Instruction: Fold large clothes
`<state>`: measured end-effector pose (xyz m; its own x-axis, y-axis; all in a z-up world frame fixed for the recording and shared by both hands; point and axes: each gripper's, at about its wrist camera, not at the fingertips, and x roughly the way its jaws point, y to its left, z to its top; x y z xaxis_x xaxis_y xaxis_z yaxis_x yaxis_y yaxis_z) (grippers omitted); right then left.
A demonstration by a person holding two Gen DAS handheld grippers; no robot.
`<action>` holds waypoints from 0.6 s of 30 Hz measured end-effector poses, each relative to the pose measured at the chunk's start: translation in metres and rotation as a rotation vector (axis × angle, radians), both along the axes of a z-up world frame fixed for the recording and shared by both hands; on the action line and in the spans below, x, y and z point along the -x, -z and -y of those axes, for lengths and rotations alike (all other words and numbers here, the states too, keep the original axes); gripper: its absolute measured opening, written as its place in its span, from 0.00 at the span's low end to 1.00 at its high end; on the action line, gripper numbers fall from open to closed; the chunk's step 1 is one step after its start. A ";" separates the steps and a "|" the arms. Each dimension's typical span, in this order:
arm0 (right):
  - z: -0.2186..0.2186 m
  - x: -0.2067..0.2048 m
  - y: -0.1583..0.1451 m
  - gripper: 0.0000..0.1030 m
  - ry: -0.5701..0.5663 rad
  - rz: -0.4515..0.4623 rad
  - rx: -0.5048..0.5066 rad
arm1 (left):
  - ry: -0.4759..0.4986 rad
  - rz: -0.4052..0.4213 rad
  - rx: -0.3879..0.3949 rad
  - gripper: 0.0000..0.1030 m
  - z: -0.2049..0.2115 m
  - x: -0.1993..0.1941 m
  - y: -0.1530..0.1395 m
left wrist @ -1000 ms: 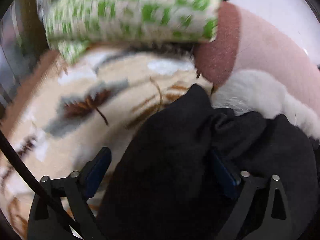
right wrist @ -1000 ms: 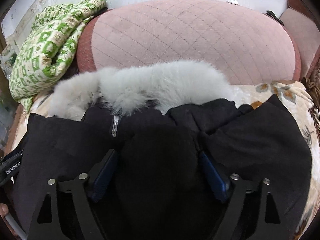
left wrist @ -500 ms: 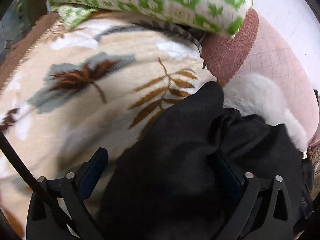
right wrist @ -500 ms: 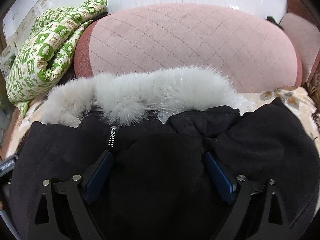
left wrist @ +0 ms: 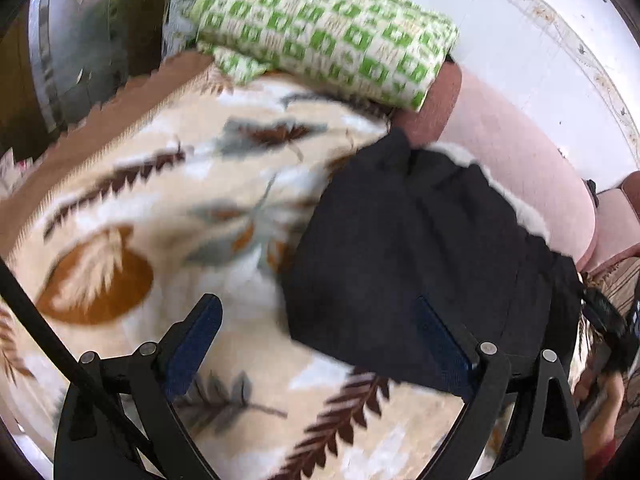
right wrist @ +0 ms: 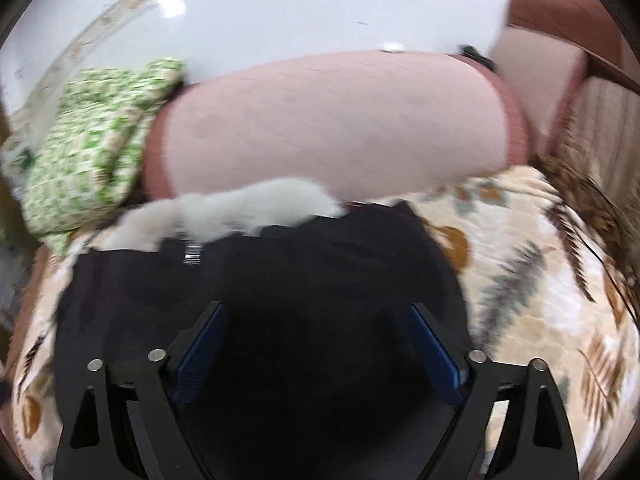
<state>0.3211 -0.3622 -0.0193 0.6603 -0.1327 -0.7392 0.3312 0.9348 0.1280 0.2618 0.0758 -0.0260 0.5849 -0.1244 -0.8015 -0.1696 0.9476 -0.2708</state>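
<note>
Both grippers wide over black coat (right wrist: 280, 280)

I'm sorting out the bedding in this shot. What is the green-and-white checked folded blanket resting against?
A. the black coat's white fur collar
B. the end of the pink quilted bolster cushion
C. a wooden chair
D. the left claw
B: in the right wrist view the green-and-white checked folded blanket lies against the end of the pink quilted bolster cushion, well apart from the black coat's white fur collar.
</note>
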 end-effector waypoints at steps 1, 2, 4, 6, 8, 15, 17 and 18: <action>0.010 -0.002 0.008 0.84 0.035 -0.016 -0.012 | 0.004 -0.009 0.000 0.93 0.000 -0.001 0.006; 0.017 -0.003 0.015 0.82 0.062 -0.030 -0.023 | 0.010 -0.017 -0.006 0.93 0.001 -0.001 0.012; 0.031 -0.006 0.038 0.81 0.107 -0.071 -0.060 | 0.013 -0.001 -0.036 0.93 0.003 -0.004 0.019; 0.037 -0.014 0.061 0.87 0.126 -0.096 -0.063 | 0.007 0.019 -0.088 0.93 0.003 -0.002 0.023; 0.042 -0.020 0.076 0.93 0.162 -0.097 -0.080 | 0.011 -0.006 -0.109 0.93 0.003 -0.007 0.030; 0.049 -0.020 0.078 0.99 0.212 -0.118 -0.106 | 0.011 -0.003 -0.074 0.93 -0.006 -0.002 0.024; 0.032 -0.018 0.051 0.99 0.227 -0.143 0.034 | -0.002 0.019 -0.084 0.93 -0.009 0.004 0.019; 0.023 -0.016 0.036 0.98 0.220 -0.125 0.098 | -0.007 0.030 -0.082 0.93 -0.010 0.007 0.015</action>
